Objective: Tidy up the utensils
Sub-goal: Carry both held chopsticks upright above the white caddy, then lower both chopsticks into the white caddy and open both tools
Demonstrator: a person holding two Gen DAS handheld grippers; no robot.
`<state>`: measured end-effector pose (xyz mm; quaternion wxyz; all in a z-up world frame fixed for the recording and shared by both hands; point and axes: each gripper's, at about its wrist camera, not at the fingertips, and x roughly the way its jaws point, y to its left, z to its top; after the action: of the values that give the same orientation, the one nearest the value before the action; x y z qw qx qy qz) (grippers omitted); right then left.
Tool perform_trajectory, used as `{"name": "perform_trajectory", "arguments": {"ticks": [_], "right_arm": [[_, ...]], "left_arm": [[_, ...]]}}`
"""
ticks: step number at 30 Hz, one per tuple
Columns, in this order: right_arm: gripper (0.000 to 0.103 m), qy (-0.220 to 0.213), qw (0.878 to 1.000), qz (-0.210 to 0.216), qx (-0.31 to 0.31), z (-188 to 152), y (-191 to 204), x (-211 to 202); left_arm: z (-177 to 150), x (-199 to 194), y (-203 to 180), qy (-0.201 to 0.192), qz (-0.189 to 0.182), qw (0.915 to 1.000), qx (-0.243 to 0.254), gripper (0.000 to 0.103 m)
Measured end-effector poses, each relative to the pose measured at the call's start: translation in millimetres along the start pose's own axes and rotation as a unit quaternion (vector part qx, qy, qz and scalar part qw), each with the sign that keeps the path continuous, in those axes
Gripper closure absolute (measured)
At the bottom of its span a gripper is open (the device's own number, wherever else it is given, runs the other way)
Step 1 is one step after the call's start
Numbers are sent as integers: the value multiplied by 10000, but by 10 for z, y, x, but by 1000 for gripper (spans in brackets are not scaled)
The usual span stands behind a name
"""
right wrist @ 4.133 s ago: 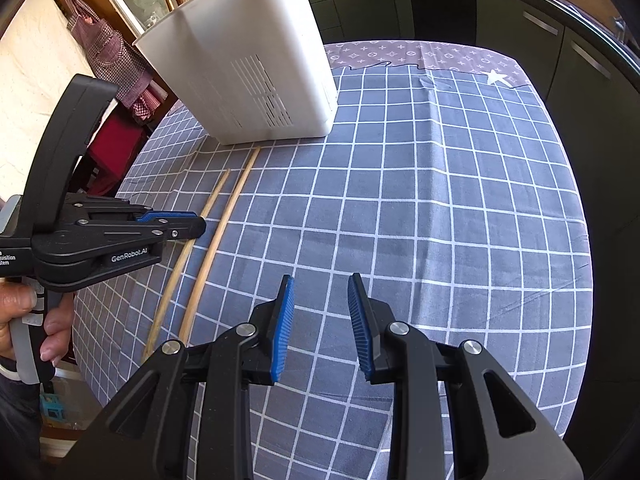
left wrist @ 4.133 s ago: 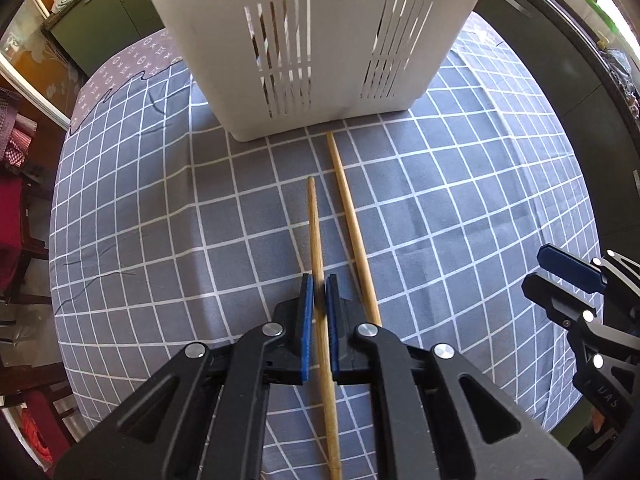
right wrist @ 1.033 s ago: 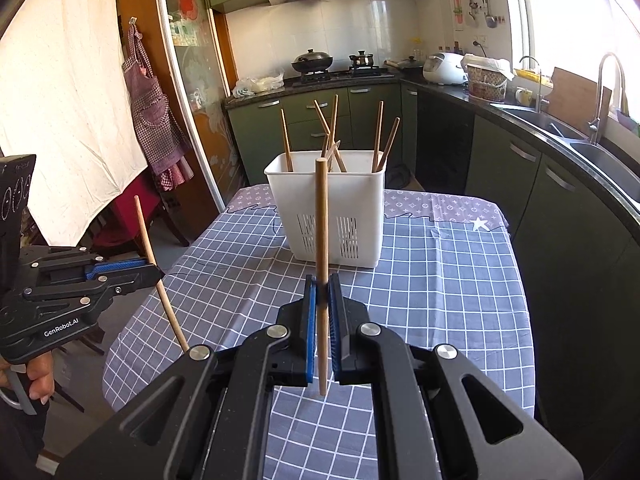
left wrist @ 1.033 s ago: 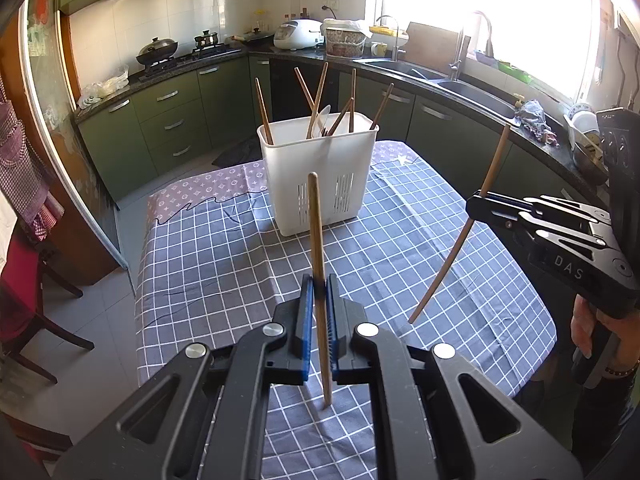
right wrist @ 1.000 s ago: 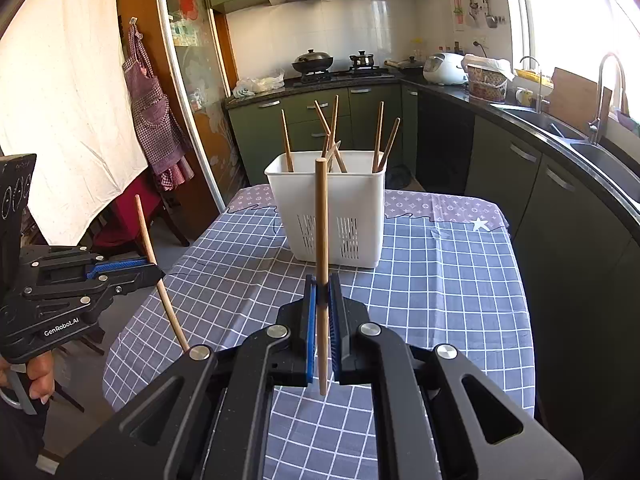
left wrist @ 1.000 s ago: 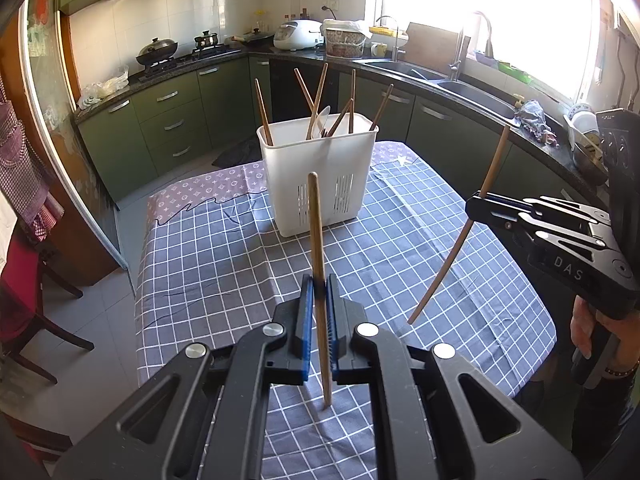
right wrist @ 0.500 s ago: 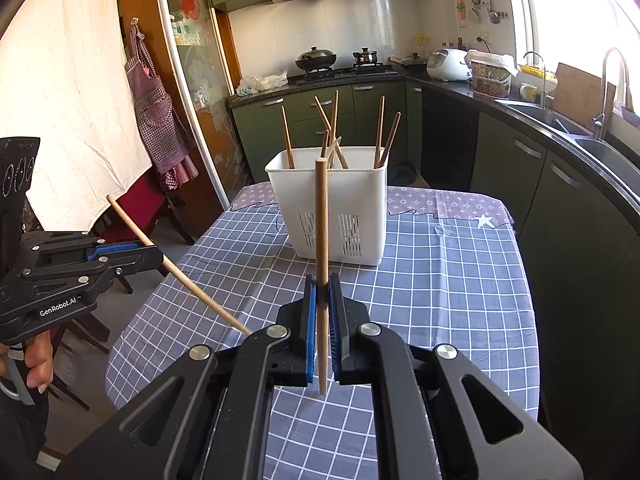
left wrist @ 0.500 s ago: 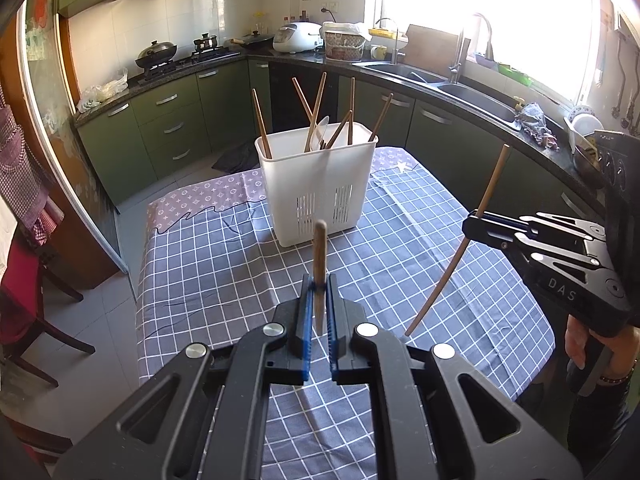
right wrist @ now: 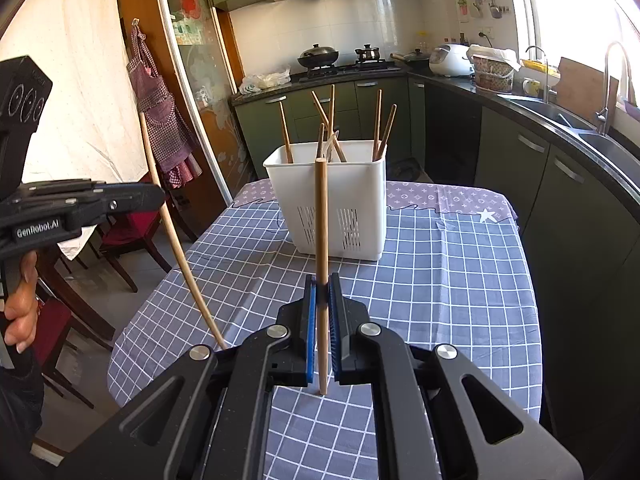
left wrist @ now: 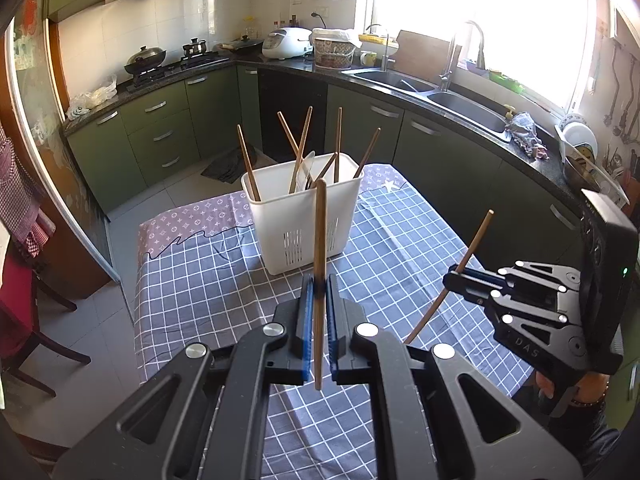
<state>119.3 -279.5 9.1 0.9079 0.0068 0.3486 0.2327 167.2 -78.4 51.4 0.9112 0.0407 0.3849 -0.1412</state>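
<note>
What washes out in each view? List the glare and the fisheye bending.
Left wrist view: the window over the sink blows out white, and the counter curves. Right wrist view: glare confined to the upper right corner; the door frame bows; the white holder stays sharp.

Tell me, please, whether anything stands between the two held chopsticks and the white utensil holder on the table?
Nothing visible does. The left gripper and right gripper each clamp a chopstick upright above bare checked tablecloth. The white holder stands ahead, its open top already crowded with other chopsticks.
</note>
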Motion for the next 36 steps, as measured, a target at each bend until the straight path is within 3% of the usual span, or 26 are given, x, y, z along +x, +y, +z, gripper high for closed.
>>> {"name": "perform_trajectory", "arguments": {"ticks": [20,30,36], "right_arm": [[96,21,9999,121,62,29,-147,55],[96,17,9997,187,151,53,-208,120],[96,21,9996,213,179,61,-244,141]], "left_arm": [[1288,-189,141,-229,36,9997,-104,97],[1762,-214,214,-504,431,9978,-87,97],[1926,-28,304,-509,624,9967,-138,97]]}}
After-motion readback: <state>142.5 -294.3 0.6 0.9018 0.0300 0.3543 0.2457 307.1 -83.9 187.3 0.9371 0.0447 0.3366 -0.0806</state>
